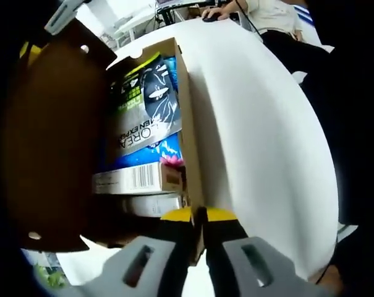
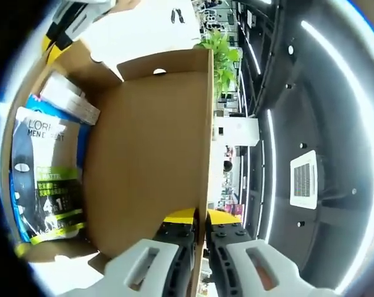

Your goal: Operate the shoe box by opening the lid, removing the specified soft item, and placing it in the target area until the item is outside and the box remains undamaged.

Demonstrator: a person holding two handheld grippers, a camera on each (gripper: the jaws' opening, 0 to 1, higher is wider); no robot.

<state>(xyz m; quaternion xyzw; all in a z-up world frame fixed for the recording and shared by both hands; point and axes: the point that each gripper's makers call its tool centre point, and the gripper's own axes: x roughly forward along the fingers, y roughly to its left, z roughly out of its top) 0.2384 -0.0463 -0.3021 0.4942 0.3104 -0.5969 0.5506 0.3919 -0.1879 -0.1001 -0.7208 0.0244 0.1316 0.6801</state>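
The brown shoe box (image 1: 188, 117) stands open on a white table. Its lid (image 1: 51, 142) is swung up on the left. My left gripper (image 1: 199, 218) is shut on the top edge of the box's near side wall. My right gripper (image 2: 202, 226) is shut on the free edge of the lid (image 2: 149, 154). Inside lies a grey and green L'Oreal pouch (image 1: 143, 105) (image 2: 44, 185) on top of a blue pack (image 1: 146, 151). A white carton with a barcode (image 1: 134, 179) and a small pink thing (image 1: 172, 161) lie beside them.
The white table (image 1: 261, 124) stretches off to the right of the box. A person sits at its far end (image 1: 267, 12). A green plant (image 2: 224, 49) and ceiling lights (image 2: 335, 55) show beyond the lid.
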